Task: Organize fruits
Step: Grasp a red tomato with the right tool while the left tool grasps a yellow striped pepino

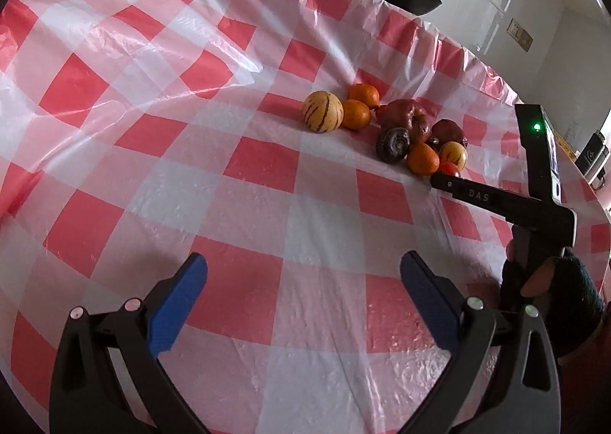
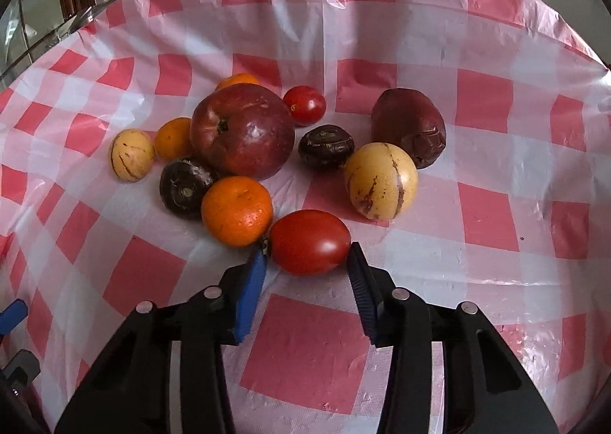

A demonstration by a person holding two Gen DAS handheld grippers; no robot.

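Now | red-white check cloth | L tool wide apart | R tool clamps tomato

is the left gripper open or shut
Open: the left gripper holds its blue pads wide apart over the checked tablecloth, nothing between them.

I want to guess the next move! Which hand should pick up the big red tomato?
Probably the right. The right gripper already has its pads on either side of the big tomato, while the left gripper hangs open over bare tablecloth, far away.
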